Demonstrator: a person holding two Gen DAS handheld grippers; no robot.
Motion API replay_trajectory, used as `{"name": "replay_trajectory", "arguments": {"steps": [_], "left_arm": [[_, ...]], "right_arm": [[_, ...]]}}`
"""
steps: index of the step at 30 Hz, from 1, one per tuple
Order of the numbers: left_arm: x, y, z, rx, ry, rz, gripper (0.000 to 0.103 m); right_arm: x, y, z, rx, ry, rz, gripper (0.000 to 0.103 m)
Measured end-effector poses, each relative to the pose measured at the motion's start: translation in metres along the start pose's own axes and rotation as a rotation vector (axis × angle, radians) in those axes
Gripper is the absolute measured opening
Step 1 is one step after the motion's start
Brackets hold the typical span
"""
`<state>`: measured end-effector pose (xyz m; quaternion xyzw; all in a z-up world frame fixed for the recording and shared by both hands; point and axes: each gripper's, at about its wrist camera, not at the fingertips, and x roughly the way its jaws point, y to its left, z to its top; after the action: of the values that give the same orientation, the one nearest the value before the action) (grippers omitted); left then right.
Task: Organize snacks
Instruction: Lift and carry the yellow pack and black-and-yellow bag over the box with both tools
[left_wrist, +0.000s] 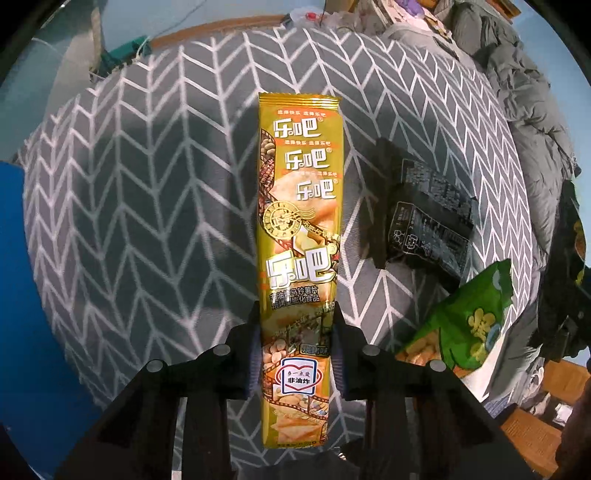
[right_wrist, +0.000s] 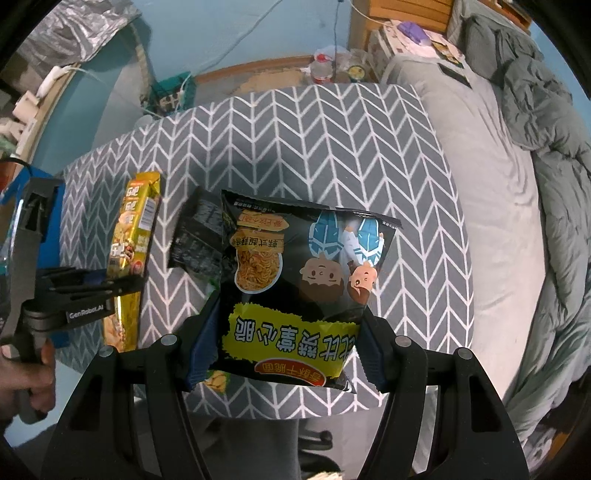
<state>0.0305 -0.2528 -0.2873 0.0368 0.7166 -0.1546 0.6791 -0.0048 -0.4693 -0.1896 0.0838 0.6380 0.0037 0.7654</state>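
Note:
A long gold chip pack (left_wrist: 299, 206) runs lengthwise away from my left gripper (left_wrist: 296, 317), which is shut on its lower part, both pads pressing its sides above the grey herringbone cloth (left_wrist: 147, 192). The right wrist view shows that same gold pack (right_wrist: 136, 229) in the left gripper (right_wrist: 110, 286) at the left. My right gripper (right_wrist: 290, 308) is shut on a black noodle snack bag (right_wrist: 295, 266) with cartoon faces and a yellow band, holding it above the cloth (right_wrist: 332, 147). Another black packet (left_wrist: 428, 218) (right_wrist: 195, 236) lies on the cloth. A green snack bag (left_wrist: 469, 325) lies near it.
A bed with rumpled grey bedding (right_wrist: 498, 229) borders the covered table on the right. A blue object (left_wrist: 26, 295) sits at the table's left edge. A person's hand (right_wrist: 29, 373) grips the left handle. Cables, bottles and wooden furniture (right_wrist: 406, 11) stand beyond the far edge.

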Motion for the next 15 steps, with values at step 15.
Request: {"name": "replay_trajectory", "arguments": {"steps": [15], "left_arm": [[-0.101, 0.039, -0.011, -0.049, -0.151, -0.023, 0.032]], "right_arm": [[-0.022, 0.055, 0.017, -0.125, -0.034, 0.025, 0.066]]}}
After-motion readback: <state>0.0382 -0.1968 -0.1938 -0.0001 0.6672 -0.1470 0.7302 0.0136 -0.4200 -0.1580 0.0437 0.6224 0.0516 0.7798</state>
